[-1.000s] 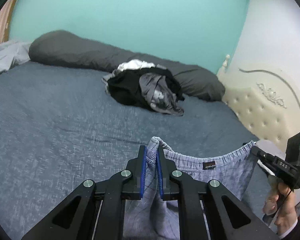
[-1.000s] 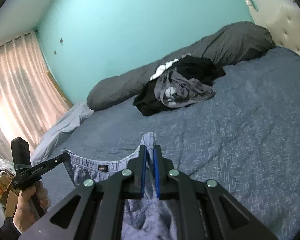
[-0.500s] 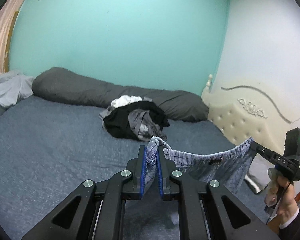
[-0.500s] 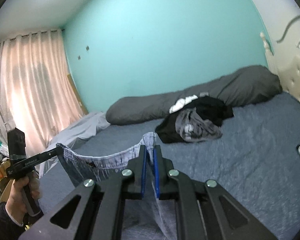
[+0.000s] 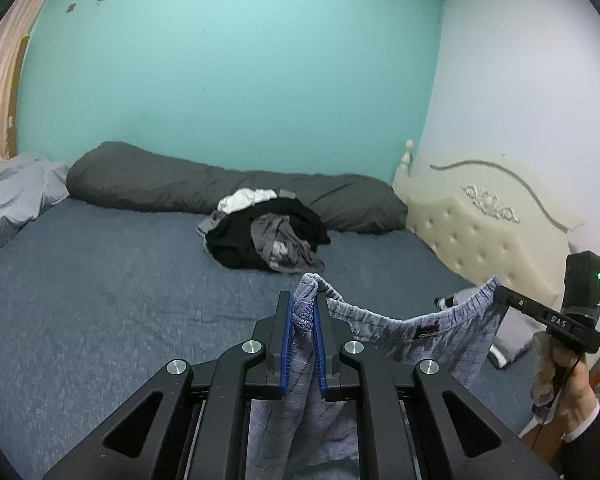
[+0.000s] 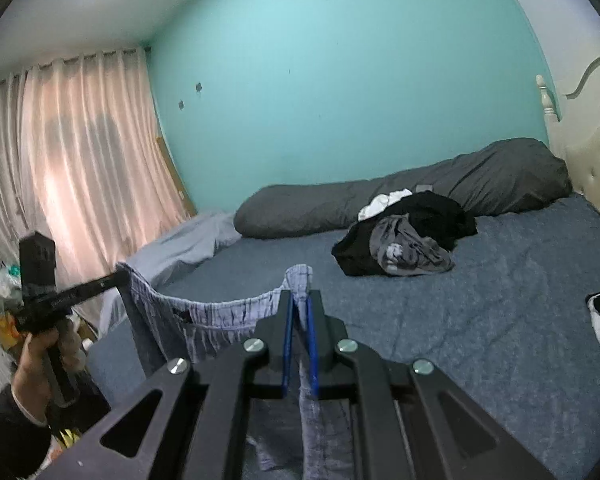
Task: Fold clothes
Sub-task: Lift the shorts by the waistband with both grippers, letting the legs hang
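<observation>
Shorts [image 5: 384,332] of blue plaid hang in the air above the near edge of the bed [image 5: 100,300], their waistband stretched between both tools. Left claw [image 5: 302,312] is clamped on one end of the waistband; right claw [image 6: 298,312] is clamped on the other. Farther back, a clothes pile [image 5: 268,238] lies against a long grey pillow [image 5: 160,188] along the bed's far edge.

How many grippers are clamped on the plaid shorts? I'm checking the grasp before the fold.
2. The left gripper pinches one end of the plaid shorts waistband; the right gripper pinches the other end. Both jaws are closed on fabric, and the waistband sags between them above the bed.
</observation>
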Demonstrator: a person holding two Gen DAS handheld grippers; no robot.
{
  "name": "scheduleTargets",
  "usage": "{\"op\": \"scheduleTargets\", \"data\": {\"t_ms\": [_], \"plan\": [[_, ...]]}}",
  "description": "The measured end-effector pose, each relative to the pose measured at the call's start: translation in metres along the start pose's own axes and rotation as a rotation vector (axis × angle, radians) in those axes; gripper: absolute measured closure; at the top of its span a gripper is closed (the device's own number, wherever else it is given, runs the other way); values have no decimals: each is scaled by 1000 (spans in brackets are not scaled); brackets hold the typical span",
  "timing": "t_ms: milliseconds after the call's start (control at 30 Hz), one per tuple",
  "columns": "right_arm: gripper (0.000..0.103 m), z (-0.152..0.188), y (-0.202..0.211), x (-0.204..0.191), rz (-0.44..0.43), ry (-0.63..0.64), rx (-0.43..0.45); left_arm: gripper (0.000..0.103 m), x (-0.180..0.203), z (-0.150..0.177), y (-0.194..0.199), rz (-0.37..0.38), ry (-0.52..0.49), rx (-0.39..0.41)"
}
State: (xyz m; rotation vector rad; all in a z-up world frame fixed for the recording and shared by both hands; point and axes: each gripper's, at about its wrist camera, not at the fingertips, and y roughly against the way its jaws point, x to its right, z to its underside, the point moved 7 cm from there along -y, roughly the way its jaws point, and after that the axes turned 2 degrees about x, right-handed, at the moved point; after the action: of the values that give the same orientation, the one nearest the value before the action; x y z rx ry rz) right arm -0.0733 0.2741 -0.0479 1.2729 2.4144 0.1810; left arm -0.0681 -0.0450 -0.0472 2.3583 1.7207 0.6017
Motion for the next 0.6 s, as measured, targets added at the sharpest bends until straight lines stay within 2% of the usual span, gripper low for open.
{"op": "scheduleTargets", "data": {"t_ms": [100, 233, 367, 500, 600], "plan": [[96, 10, -10, 11, 17, -10, -31, 93, -8, 14, -18, 0, 24, -46], [96, 27, -38, 30, 35, -33, -88, 93, -26, 37, -61, -22, 43, -112], [96, 55, -89, 64, 60, -67, -174, 93, -45, 61, -110, -42, 61, -173], [96, 90, -144, 106, 70, -163, -255, 93, -65, 84, -158, -62, 80, -234], [96, 107, -171, 127, 88, -185, -291, 93, -80, 102, -194, -77, 94, -279]]}}
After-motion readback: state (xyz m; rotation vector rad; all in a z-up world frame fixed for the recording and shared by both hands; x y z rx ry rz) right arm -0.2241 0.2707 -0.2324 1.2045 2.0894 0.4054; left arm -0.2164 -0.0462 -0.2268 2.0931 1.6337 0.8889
